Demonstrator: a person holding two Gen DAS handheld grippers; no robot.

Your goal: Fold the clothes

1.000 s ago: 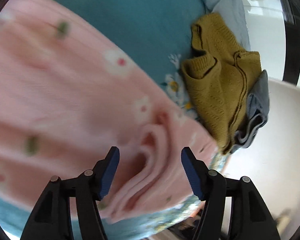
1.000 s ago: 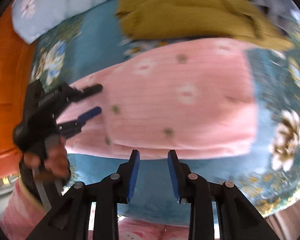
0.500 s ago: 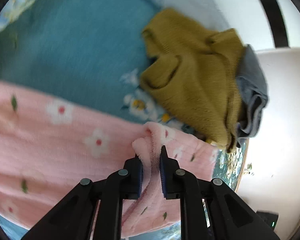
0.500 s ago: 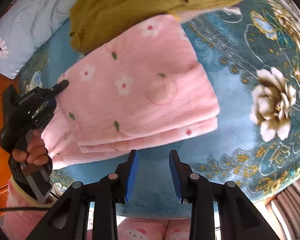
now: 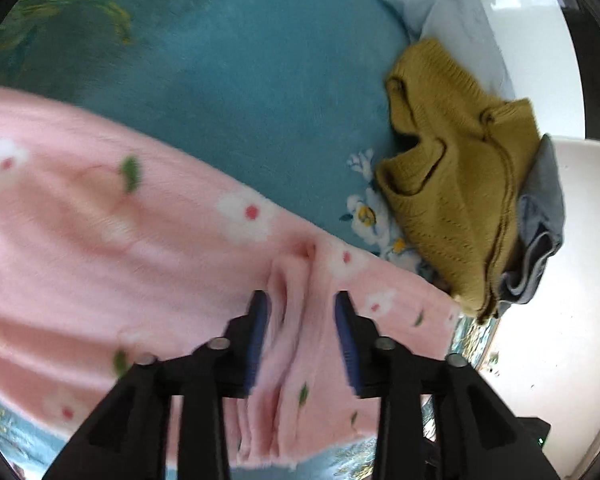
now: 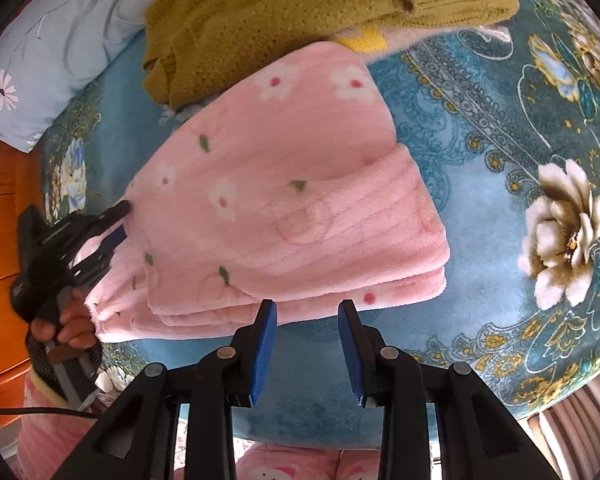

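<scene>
A folded pink fleece garment [image 6: 284, 216] with white flowers lies on the teal floral blanket [image 6: 500, 128]. It fills the lower left of the left wrist view [image 5: 100, 240]. My left gripper [image 5: 300, 320] is open, its jaws either side of a bunched ridge of the pink fabric at the garment's edge. It also shows at the left of the right wrist view [image 6: 112, 236], at the garment's left end. My right gripper [image 6: 306, 340] is open and empty, just in front of the garment's near folded edge.
A mustard knit sweater [image 5: 452, 200] lies on a grey garment [image 5: 540, 232] beyond the pink one; the sweater also shows in the right wrist view [image 6: 300, 12]. A pale blue pillow [image 6: 48, 60] lies at the far left. An orange wooden surface [image 6: 0, 240] borders the bed.
My left gripper was shut on the pink fabric half a second ago and has opened, letting it go. The pink garment has settled. My right gripper stays open just in front of it.
</scene>
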